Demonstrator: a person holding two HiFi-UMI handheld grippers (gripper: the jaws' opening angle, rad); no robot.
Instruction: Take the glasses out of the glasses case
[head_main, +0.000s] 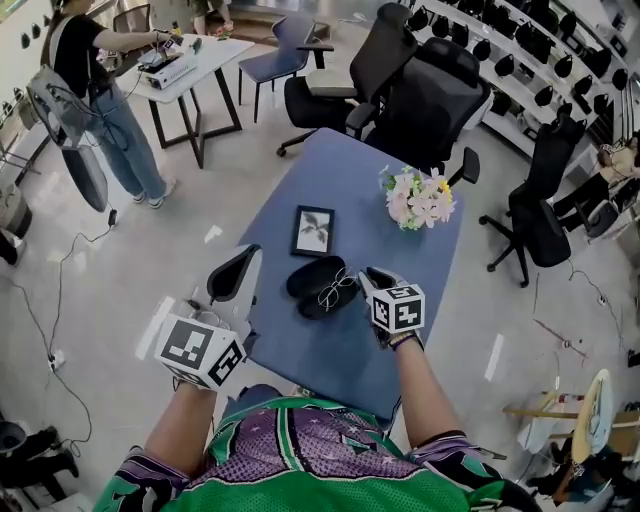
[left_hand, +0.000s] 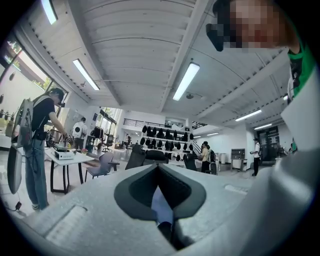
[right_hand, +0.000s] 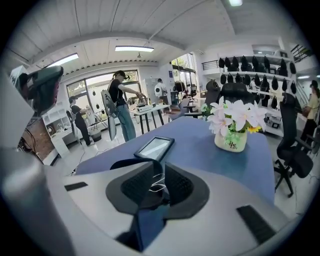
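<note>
Blue table (head_main: 400, 300), two grippers over its near end.

Right gripper (right_hand: 157, 182): jaws clenched on one pair of thin wire-framed glasses (head_main: 336, 290). The wire shows right at its pads. The glasses lie just left of its tips, over one open black oval glasses case (head_main: 306, 277).

Left gripper (left_hand: 160, 172): jaws pressed together with nothing in them, held tilted up by the table's left edge, left of the case and apart from it.

Beyond the right gripper's tips: one black-framed picture (right_hand: 155, 147) lying flat ahead-left, one small pot of pale flowers (right_hand: 231, 131) ahead-right.
</note>
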